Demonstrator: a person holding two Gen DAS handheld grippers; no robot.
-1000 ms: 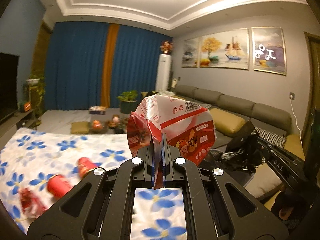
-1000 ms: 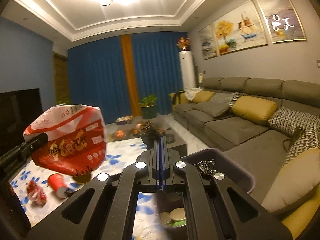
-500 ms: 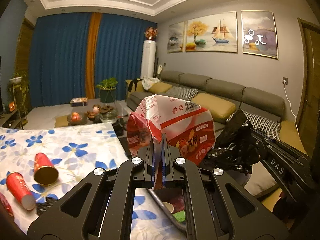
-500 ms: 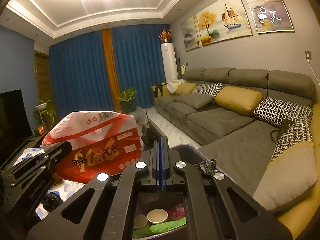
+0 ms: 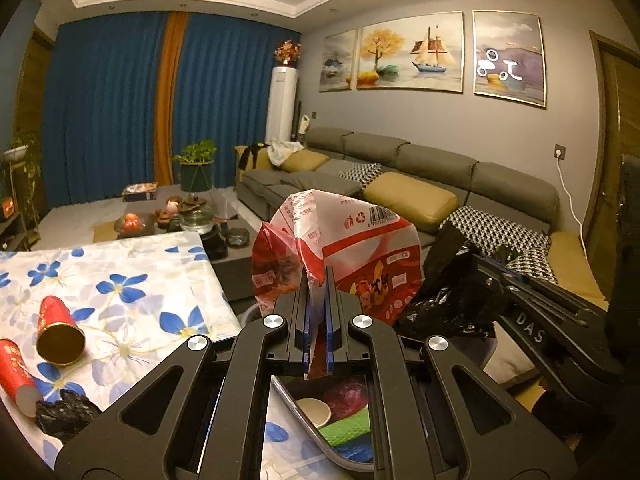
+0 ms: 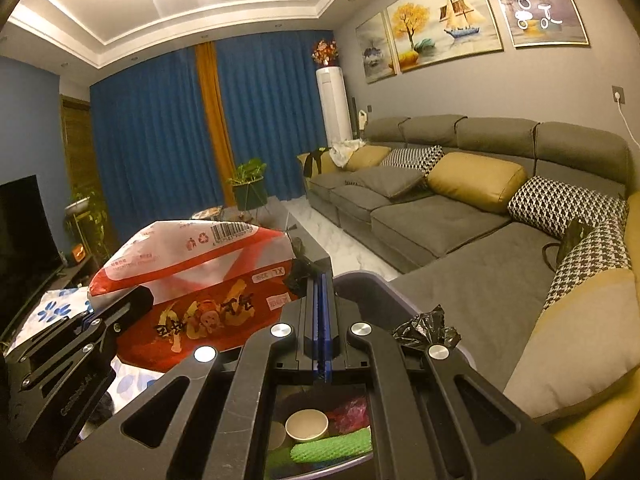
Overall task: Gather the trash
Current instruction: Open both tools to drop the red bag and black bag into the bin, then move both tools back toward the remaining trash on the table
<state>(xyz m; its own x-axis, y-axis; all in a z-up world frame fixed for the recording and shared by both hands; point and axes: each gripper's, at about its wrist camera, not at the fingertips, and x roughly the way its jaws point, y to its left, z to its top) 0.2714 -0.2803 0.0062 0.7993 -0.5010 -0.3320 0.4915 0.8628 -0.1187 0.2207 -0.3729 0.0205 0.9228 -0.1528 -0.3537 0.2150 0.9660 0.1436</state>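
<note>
Red snack bag — barcode, recycling mark, "XL"

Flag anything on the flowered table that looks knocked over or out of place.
Two red paper cups lie tipped on their sides on the flowered tablecloth, open ends showing, with a crumpled black wrapper beside them. No spill shows. They look like leftover trash, not yet collected.

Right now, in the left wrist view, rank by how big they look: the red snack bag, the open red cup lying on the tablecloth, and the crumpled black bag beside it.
1. red snack bag, though it is nearest the camera
2. open red cup
3. crumpled black bag, close to the cup in size
</note>
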